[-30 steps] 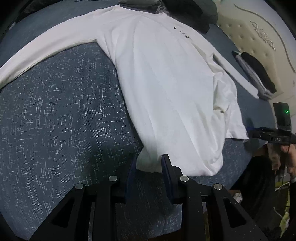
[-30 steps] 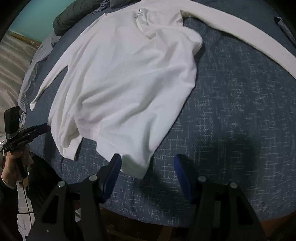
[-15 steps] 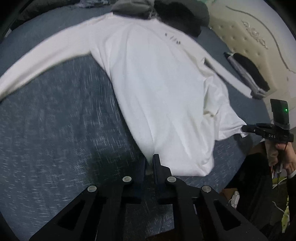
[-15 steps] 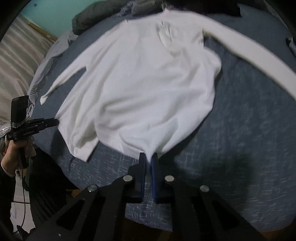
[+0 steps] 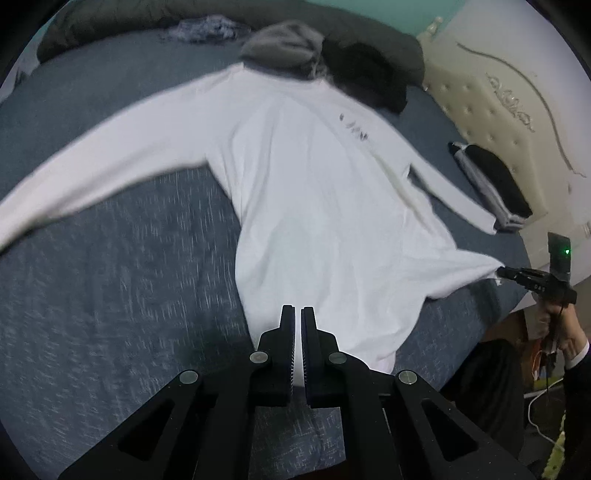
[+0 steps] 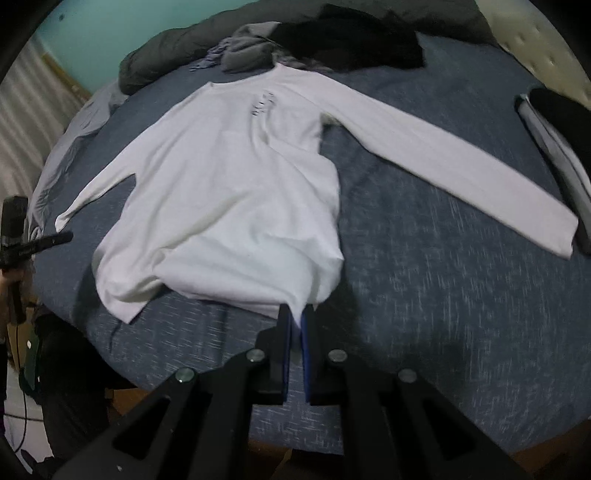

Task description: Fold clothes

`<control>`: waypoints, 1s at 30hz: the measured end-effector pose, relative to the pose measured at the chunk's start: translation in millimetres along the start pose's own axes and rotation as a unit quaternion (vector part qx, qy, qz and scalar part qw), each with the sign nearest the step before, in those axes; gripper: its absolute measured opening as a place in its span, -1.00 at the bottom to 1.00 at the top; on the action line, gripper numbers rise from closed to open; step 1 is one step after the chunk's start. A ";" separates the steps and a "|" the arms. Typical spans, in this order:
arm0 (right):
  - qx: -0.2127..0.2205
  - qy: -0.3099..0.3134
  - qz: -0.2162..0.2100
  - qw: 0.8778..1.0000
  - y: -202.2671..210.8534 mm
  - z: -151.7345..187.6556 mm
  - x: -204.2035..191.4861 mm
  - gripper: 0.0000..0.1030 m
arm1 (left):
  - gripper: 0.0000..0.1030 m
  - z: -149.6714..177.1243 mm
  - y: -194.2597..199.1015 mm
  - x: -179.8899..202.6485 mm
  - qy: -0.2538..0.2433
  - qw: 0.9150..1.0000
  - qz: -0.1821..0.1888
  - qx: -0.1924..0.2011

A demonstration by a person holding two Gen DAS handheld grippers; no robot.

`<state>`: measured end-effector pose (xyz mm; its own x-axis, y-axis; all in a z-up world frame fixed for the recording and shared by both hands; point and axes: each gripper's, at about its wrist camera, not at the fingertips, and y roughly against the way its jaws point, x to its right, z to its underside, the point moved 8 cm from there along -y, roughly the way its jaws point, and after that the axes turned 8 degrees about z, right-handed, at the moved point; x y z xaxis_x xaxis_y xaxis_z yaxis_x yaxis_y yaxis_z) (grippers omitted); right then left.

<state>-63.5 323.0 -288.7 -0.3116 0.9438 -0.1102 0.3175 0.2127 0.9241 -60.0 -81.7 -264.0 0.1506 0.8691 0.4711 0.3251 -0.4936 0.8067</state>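
Both grippers' fingers (image 5: 297,325) (image 6: 296,325) clamped on white shirt (image 5: 325,206) hem, folded clothes (image 5: 491,184) and dark pile (image 5: 332,62) beyond.

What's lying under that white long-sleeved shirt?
The white shirt lies spread on a blue patterned bedspread. Dark clothes are piled beyond its collar. Whatever sits directly beneath the shirt's body is covered.

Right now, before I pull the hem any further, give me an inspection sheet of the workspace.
Surface: blue patterned bedspread, bare beside the shirt.
Job's things: white long-sleeved shirt laid out, sleeves spread, hem lifted at both corners.
Clutter: dark and grey clothes pile past the collar; folded dark garment stack by the headboard.
Grippers: left tongs and right tongs each shut on a hem corner.
Cables: white cable on the floor.
Surroundings: teal wall.
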 end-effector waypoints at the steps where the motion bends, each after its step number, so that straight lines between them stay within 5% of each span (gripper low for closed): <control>1: -0.002 -0.002 -0.001 1.000 -2.2 2.9 2.7 -0.91 | -0.93 5.9 -5.6 -3.2 0.001 1.000 -0.004 -0.011; 4: -0.007 -0.004 -0.003 1.000 -7.4 7.3 2.9 -0.91 | -0.91 23.1 -16.2 -15.5 0.008 0.999 -0.011 -0.033; 8: -0.007 0.001 -0.007 1.000 -10.1 5.2 -3.7 -0.91 | -0.46 40.5 -28.7 -23.1 0.019 0.999 0.008 -0.050; 11: -0.005 0.006 -0.010 1.000 -10.1 3.1 -9.3 -0.91 | -0.40 46.0 -42.6 -24.7 0.016 0.998 0.011 -0.056; 16: -0.002 0.014 -0.015 1.000 -9.2 4.6 -17.7 -0.91 | -0.47 48.7 -59.2 -23.6 0.005 0.998 0.005 -0.058; 18: -0.001 0.015 -0.017 1.000 -8.2 5.8 -19.1 -0.91 | -0.90 48.2 -60.9 -19.7 -0.007 0.998 0.001 -0.059; 30: 0.048 0.027 -0.033 0.998 46.7 -11.5 -17.3 -0.91 | -0.94 -7.8 37.1 18.3 -0.052 0.998 -0.014 0.011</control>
<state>-53.5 313.7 -239.5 -0.3814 0.9126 -0.1475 0.3777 0.2995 0.8762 -52.5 -84.4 -222.7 0.2367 0.8817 0.4081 0.3508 -0.4693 0.8104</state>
